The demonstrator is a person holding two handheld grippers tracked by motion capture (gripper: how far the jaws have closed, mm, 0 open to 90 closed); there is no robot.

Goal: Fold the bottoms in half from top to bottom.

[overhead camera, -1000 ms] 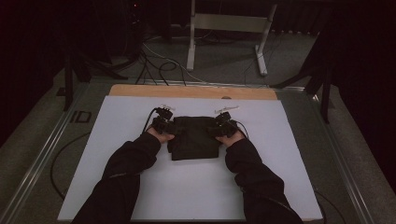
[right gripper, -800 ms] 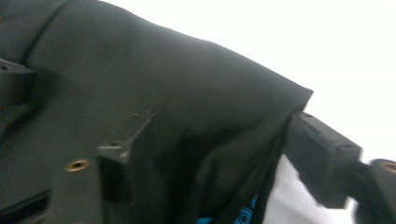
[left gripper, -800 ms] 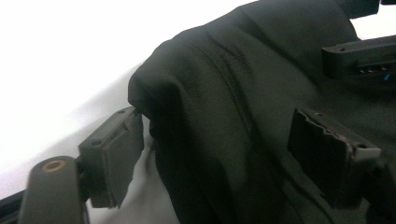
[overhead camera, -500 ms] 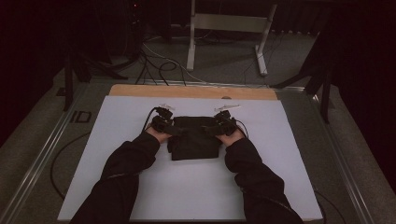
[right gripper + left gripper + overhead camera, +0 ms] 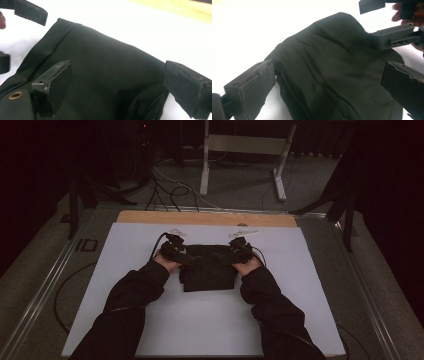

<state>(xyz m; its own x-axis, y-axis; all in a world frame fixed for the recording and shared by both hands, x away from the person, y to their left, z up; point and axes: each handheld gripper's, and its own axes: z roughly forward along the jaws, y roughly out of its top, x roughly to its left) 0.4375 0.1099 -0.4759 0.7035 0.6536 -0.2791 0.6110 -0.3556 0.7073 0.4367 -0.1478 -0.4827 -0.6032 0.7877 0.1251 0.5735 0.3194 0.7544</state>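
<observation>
A black folded cloth (image 5: pixel 207 270) lies in the middle of the white table sheet (image 5: pixel 210 325). My left gripper (image 5: pixel 174 251) sits at the cloth's upper left corner and my right gripper (image 5: pixel 240 252) at its upper right. Both have just been opening their jaws. In the left gripper view the left gripper (image 5: pixel 328 66) stands wide open over the creased cloth (image 5: pixel 332 82), its pads clear of the fabric. The right gripper (image 5: pixel 117 65) is equally wide open above the cloth (image 5: pixel 100 57) and grips nothing. The opposite gripper's jaws (image 5: pixel 392 37) show at the top right of the left gripper view.
A wooden strip (image 5: pixel 207 218) runs along the table's far edge. Metal rails (image 5: pixel 45 290) border both sides of the table. Beyond the table, a metal stand (image 5: pixel 240 150) and loose cables (image 5: pixel 170 190) sit on the floor. Dark-sleeved forearms (image 5: pixel 130 300) reach in from the near edge.
The left gripper has lifted slightly at the cloth's left corner. The cloth and the right hand stay where they were.
</observation>
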